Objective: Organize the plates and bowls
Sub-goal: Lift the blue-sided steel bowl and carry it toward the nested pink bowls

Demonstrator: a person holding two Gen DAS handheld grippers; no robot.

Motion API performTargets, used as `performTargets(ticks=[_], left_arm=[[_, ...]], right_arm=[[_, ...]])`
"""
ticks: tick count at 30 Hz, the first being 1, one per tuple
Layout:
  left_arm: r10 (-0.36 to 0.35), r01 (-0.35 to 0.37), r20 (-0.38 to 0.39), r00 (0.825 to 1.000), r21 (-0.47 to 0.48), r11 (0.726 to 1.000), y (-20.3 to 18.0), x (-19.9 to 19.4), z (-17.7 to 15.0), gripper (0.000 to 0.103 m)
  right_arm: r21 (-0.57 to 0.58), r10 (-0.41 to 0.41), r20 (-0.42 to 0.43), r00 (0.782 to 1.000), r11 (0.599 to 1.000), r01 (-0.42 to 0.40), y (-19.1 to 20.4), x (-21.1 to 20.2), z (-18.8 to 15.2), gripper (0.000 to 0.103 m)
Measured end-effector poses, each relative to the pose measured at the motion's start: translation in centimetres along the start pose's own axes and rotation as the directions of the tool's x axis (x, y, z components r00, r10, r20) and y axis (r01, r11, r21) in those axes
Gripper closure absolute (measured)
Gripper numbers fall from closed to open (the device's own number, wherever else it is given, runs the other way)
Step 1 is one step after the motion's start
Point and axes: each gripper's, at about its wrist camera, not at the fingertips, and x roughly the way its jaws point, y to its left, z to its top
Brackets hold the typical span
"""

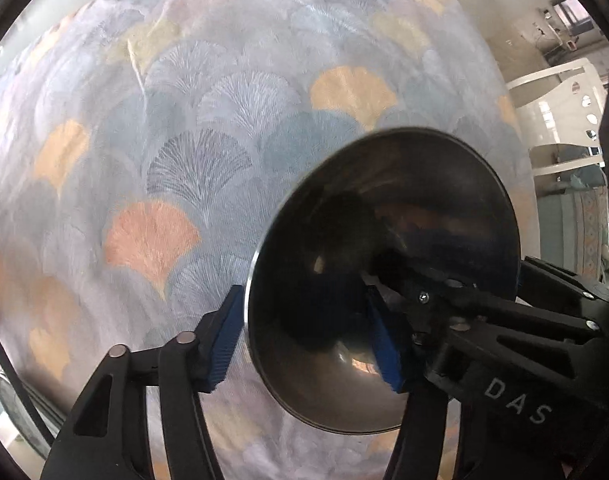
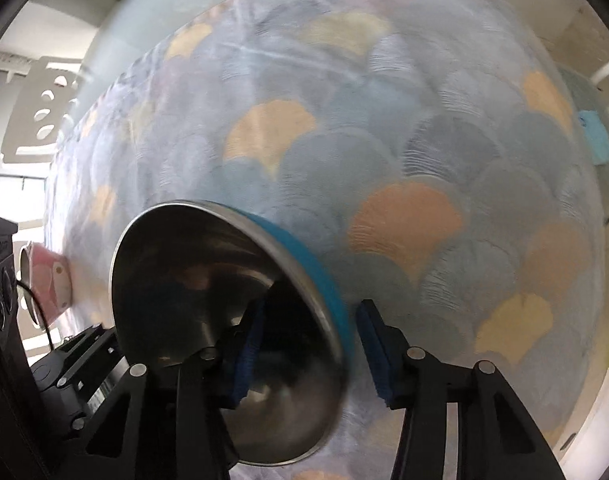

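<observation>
In the left wrist view a steel bowl [image 1: 384,276] with a dark shiny inside stands between my left gripper's [image 1: 304,340] blue pads, one pad outside its rim and one inside; the jaws straddle the wall with a gap showing. In the right wrist view a steel bowl with a blue outside [image 2: 224,328] is straddled the same way by my right gripper [image 2: 308,360], left pad inside, right pad outside, a small gap at the rim. Both sit over a tablecloth [image 1: 184,160] with a fan pattern.
A pink patterned bowl [image 2: 48,280] lies at the left table edge in the right wrist view. A blue cloth [image 2: 596,136] sits at the far right edge. White chairs [image 1: 560,92] stand beyond the table.
</observation>
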Motion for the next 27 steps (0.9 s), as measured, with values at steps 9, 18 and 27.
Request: performTargets(ticks=[9,18,27], left_arm=[[-0.024,0.024,0.006,1.000,0.007,1.000,0.9,-0.8,-0.2,0.059],[-0.019,0.019,0.016,1.000,0.020,1.000,0.4,-0.7,-1.0,0.060],[-0.035,0.035,0.026,0.999,-0.006,0.999,1.0,-1.5,-1.3,0.060]], right_arm=[[-0.024,0.021,-0.008,1.000,0.999,-0.021,0.9,-0.1,0.4,0.063],[-0.039,0.030,-0.021,0.999,0.999,-0.031,2.1,0.5,-0.2,0.064],[-0.058,0.040,-0.018,0.999,0.997,-0.041,4.5,0.8,0.1,0.064]])
